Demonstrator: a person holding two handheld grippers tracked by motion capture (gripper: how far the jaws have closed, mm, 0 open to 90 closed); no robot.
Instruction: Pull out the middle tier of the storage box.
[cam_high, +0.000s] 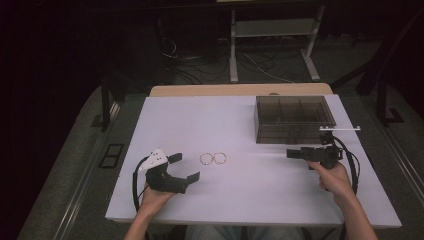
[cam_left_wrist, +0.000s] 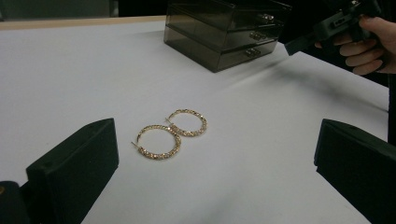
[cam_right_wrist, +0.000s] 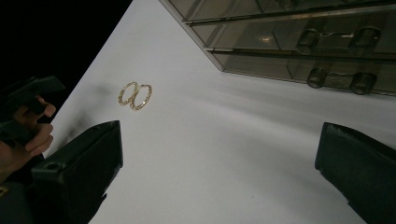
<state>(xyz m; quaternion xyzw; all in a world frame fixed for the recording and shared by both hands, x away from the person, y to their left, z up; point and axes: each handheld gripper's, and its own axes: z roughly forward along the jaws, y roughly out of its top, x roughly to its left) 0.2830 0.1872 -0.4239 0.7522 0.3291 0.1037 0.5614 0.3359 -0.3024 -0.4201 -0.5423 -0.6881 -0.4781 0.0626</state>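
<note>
A dim room with cables on the floor (cam_high: 210, 65) surrounds the white bench (cam_high: 240, 200). A smoky drawer box (cam_high: 292, 119) stands at its far right. The left gripper (cam_high: 186, 167) and right gripper (cam_high: 295, 153) both hang released, empty. Two gold hoop earrings (cam_high: 213, 158) lie touching between them, mid-bench.

Two hoop earrings (cam_high: 213, 158) lie side by side, touching, at centre frame of the high view, on the table (cam_high: 240, 200)
Left gripper (cam_high: 184, 167) lower left of frame, just left of the earrings, jaws spread and pointing toward them
Drawer box (cam_high: 293, 118) upper right on the table, well apart from the earrings
Right gripper (cam_high: 292, 153) right of centre, just below the box's front
</note>
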